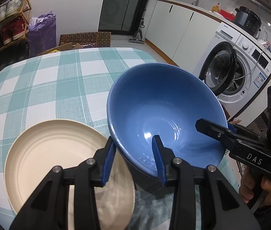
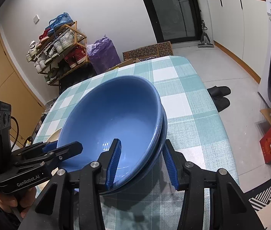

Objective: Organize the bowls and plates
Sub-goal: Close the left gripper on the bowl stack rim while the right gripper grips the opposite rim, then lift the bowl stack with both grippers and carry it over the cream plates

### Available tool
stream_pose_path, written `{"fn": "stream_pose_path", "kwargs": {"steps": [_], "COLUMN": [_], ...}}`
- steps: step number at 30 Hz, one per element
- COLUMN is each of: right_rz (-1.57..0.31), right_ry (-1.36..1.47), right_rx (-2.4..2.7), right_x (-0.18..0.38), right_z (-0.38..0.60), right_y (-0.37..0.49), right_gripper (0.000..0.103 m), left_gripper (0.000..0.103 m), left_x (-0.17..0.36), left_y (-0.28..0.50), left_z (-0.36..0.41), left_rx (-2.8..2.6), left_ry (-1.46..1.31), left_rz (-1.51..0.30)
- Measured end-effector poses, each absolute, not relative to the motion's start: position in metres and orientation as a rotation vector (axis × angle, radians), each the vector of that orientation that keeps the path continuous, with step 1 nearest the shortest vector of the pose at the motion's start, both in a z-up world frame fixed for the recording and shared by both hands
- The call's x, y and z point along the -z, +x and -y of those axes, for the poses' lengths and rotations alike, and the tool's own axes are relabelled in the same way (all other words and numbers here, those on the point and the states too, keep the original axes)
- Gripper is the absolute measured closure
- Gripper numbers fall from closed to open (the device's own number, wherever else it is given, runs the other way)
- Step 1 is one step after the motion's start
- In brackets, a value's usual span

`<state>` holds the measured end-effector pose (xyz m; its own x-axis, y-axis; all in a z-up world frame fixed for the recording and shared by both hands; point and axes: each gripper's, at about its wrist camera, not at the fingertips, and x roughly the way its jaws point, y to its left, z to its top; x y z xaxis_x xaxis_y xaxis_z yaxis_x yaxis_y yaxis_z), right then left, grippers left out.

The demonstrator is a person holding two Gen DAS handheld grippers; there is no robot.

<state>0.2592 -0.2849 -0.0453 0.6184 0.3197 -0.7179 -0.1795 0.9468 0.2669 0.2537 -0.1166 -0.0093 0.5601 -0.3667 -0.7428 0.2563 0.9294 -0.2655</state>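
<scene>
Your left gripper [image 1: 135, 153] and right gripper [image 2: 141, 159] each clamp the blue bowls' [image 2: 112, 118] rim, tilted above the checked table [image 1: 45, 84], beside a cream plate [image 1: 55, 153]. Beyond: washing machine [image 1: 231, 72], shoe rack [image 2: 59, 48].

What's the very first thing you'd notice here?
The big blue bowl, tilted above the checked tablecloth, with the left hand-held gripper and right hand-held gripper each clamped over its rim from opposite sides. In the right wrist view it looks like two stacked bowls. A cream plate lies beside it.
</scene>
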Motion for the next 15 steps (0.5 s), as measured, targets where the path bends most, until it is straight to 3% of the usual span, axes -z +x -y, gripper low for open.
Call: {"fn": "stream_pose_path", "kwargs": {"steps": [15], "right_rz": [-0.817], "right_ry": [0.157], "right_rx": [-0.298], "right_x": [0.017], "right_z": [0.28], "right_y": [0.245], "right_gripper": [0.057], "left_gripper": [0.066], "left_x": [-0.014], "left_y": [0.243], "left_z": [0.11], "left_rx": [0.373], "left_ry": [-0.136], "left_rz": [-0.864]}}
